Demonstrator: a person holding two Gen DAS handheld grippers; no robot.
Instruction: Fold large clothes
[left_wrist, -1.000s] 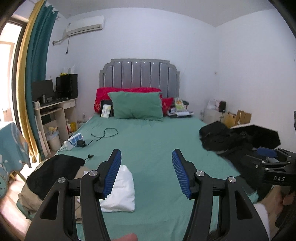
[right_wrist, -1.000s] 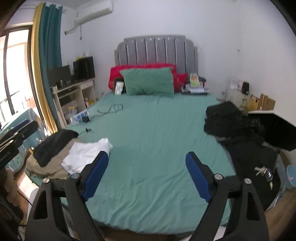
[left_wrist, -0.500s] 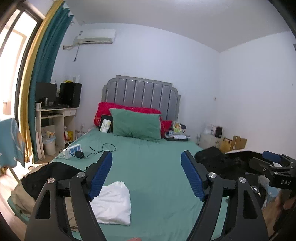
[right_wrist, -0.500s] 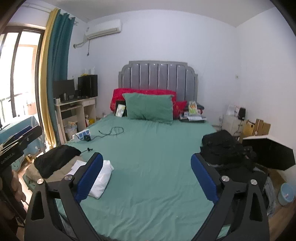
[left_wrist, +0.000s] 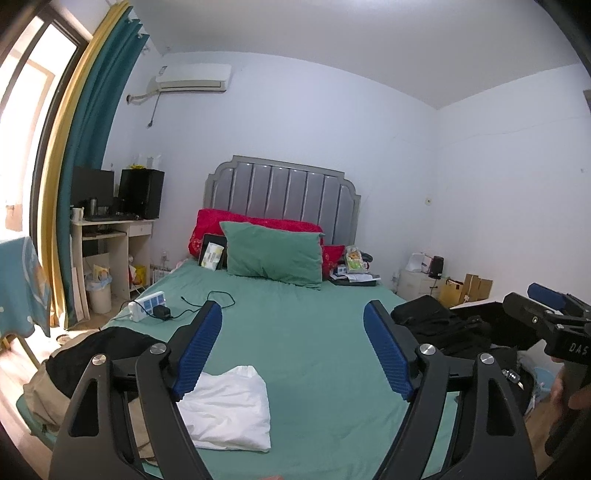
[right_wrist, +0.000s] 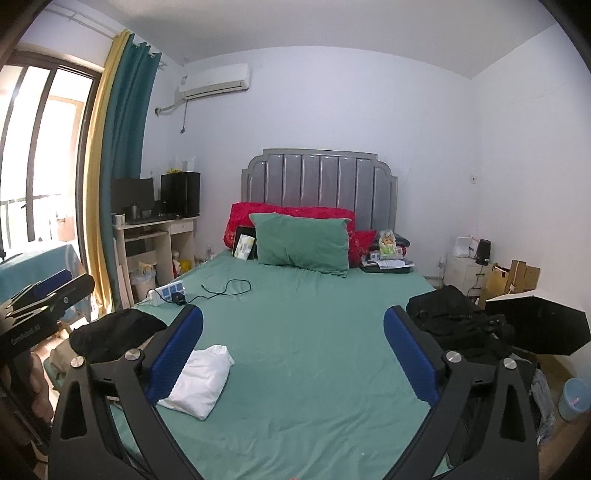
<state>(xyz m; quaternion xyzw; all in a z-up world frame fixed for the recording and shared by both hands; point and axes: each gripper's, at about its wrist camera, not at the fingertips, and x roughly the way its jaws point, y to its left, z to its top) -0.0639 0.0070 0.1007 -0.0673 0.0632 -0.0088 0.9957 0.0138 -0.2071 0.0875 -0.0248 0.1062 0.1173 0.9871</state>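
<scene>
Both the left hand-held gripper (left_wrist: 293, 325) and the right hand-held gripper (right_wrist: 293, 330) hang released above the bed (right_wrist: 314, 332), grasping nothing. The black clothes pile (right_wrist: 454, 325) lies at the bed's right edge, where a careless pull could tip it off. Both views have tilted upward since before.

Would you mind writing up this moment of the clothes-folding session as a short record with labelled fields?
Setting: bedroom, green-sheeted bed seen from its foot
Left gripper: open, empty, held above the bed
Right gripper: open, empty, held above the bed
White garment: folded, near the bed's left foot corner
Dark clothes, left: heaped on a beige pile at the bed's left edge
Black clothes, right: unfolded heap at the bed's right edge
Other items: green pillow, power strip with cable
</scene>
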